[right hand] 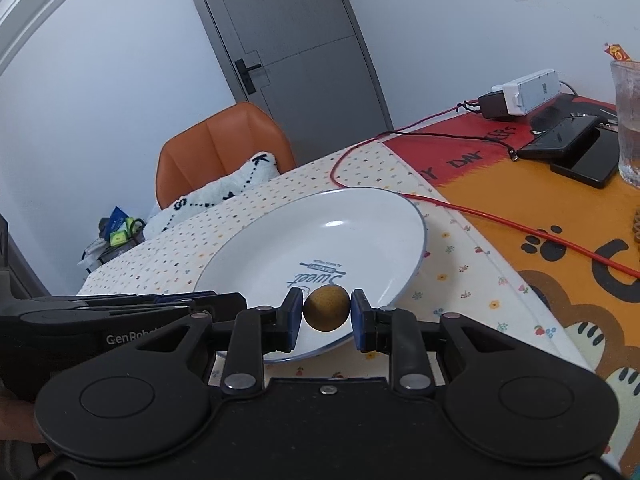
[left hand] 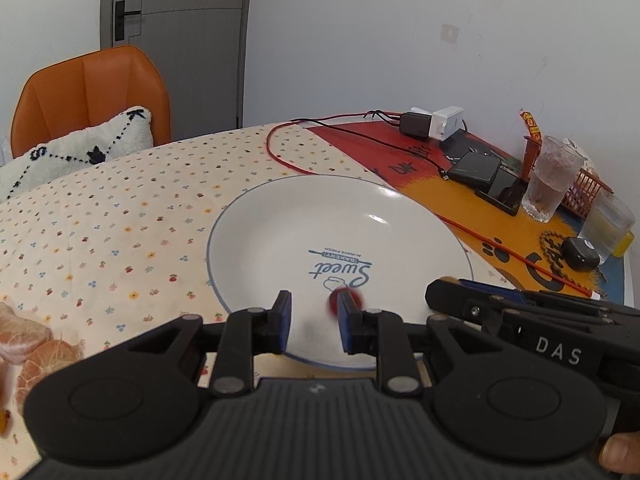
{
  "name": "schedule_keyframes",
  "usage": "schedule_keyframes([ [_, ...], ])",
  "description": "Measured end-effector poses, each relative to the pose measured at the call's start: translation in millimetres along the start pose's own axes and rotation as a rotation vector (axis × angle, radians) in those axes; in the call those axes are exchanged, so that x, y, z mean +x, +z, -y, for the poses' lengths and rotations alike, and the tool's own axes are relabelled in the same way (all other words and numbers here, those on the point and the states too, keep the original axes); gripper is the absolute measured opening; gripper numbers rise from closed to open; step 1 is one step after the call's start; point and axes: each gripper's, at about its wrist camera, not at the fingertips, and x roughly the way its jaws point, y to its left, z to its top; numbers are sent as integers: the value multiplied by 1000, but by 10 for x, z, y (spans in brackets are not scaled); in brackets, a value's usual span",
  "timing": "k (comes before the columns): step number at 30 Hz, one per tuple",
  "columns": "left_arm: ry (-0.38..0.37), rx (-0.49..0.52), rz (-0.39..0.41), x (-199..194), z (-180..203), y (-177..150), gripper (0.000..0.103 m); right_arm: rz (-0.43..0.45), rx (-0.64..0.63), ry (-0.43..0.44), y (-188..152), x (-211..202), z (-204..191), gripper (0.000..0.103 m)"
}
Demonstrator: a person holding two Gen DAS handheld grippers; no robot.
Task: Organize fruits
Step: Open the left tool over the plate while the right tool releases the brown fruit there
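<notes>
A white plate (left hand: 280, 216) with blue "Sweet" lettering lies on the dotted tablecloth; it also shows in the right wrist view (right hand: 360, 220). My left gripper (left hand: 313, 320) is open over the plate's near rim, and a small red fruit (left hand: 345, 300), blurred, is beside its right finger above the plate. My right gripper (right hand: 327, 310) has its jaws slightly apart around a small yellow-brown round fruit (right hand: 326, 308) over the plate's near edge; the fruit touches the left pad, with a small gap at the right pad. Peeled orange pieces (left hand: 28, 348) lie at far left.
An orange chair (left hand: 88, 88) with a white cushion stands behind the table. At the right are a red cable (left hand: 516, 256), chargers (left hand: 432, 122), black devices (left hand: 476, 170), two glasses (left hand: 554, 178) and a small basket on a colourful mat. The right gripper's body (left hand: 520, 320) shows beside the plate.
</notes>
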Motion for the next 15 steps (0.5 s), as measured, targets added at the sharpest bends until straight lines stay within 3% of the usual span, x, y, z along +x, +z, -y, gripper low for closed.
schedule_keyframes([
  [7, 5, -21, 35, -255, -43, 12, 29, 11, 7, -1, 11, -53, -15, 29],
  [11, 1, -30, 59, -432, -78, -7, 52, 29, 34, 19, 16, -162, 7, 34],
  [15, -1, -41, 94, -648, -140, -28, 66, 60, 69, 34, 14, -302, 39, 46],
])
